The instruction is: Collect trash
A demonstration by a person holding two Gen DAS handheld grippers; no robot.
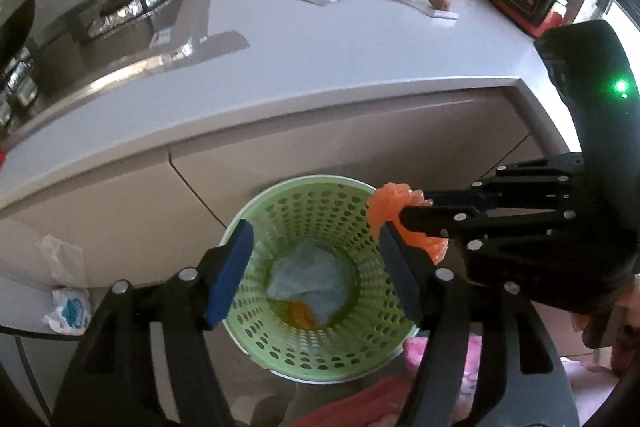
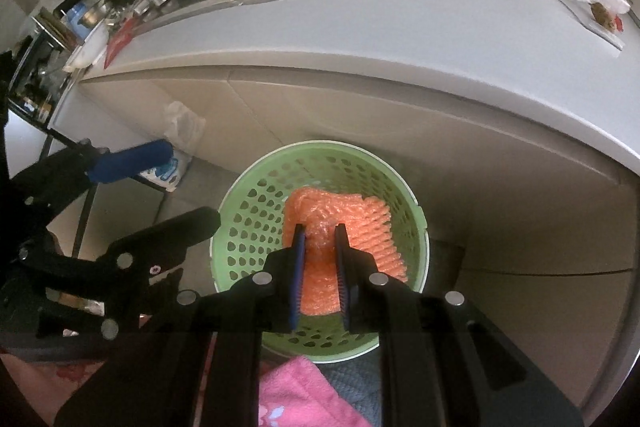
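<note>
Orange foam netting (image 2: 320, 223), crumpled, soft and surely featherlight, hangs pinched between the narrow jaws of the right gripper (image 2: 320, 259) directly over the green perforated bin (image 2: 244, 211) on the floor by the counter (image 2: 400, 7). Beside it the left gripper (image 1: 316, 267) stands wide and empty above blue paper (image 1: 312, 275) lying in the bin. Being squashy, the netting grips best by a bunched fold.

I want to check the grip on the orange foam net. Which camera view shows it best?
The right wrist view shows it best: the orange foam net fills the middle, pinched between the right gripper jaws above the green basket. The left wrist view shows only a bunched edge at the fingertips.
</note>
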